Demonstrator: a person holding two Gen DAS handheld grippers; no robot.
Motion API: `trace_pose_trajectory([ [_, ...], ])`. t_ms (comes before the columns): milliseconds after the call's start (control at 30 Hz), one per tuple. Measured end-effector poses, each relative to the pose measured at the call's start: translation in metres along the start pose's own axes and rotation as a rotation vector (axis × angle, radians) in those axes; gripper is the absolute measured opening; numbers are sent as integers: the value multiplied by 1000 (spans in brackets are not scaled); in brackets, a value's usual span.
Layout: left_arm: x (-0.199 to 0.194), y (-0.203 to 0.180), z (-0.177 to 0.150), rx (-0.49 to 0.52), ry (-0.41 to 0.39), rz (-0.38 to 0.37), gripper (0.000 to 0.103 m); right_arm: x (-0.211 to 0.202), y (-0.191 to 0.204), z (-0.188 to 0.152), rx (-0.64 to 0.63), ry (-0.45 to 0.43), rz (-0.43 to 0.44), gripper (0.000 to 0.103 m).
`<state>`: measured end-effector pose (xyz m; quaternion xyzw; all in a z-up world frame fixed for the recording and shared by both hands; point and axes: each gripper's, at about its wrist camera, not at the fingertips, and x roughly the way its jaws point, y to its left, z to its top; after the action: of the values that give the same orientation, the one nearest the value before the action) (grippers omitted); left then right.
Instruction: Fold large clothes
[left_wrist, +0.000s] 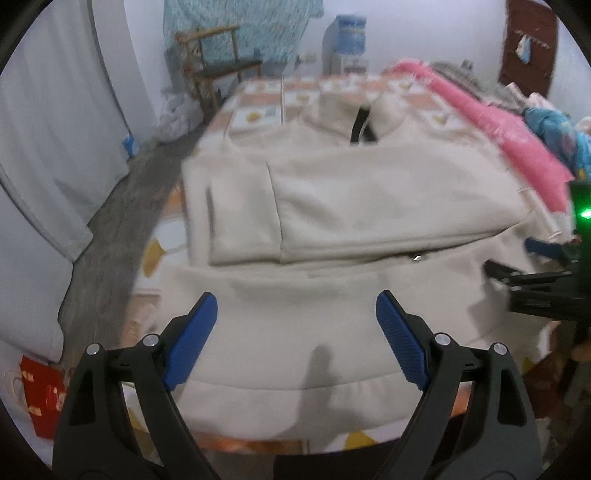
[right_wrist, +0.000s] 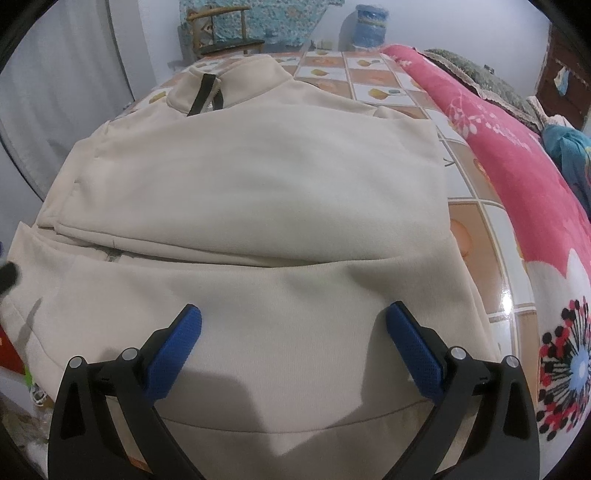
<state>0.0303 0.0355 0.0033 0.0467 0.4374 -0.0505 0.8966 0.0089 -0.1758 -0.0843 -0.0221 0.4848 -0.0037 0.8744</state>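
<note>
Blue ribbed pads line the black jaws of our left hand-held gripper (left_wrist: 295, 306), spread wide and empty above the cream sweatshirt (left_wrist: 332, 206). Our right hand-held gripper (right_wrist: 293, 314) is equally wide and empty over the ribbed hem. The soft fleece garment lies flat on a glossy tiled table (right_wrist: 476, 206), sleeves folded across, beside a pink floral blanket (right_wrist: 517, 166).

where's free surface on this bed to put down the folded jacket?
Bare tiled sheet beyond the cream jacket collar, and a strip between the jacket and pink blanket. Crowded: far right corner, piled clothes past the blanket.
</note>
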Motion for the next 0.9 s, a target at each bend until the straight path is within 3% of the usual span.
trace_pose_trajectory([
  [167,-22,13,15,10,-47,-16,84,0,0,0,17,12,-6,97],
  [367,-15,18,51,14,-71,-23,84,0,-1,0,-2,23,7,97],
  [667,40,13,126,57,-78,5,84,1,-2,4,-45,77,34,97],
  [900,98,-3,182,61,-61,12,84,5,0,16,-129,181,69,97],
])
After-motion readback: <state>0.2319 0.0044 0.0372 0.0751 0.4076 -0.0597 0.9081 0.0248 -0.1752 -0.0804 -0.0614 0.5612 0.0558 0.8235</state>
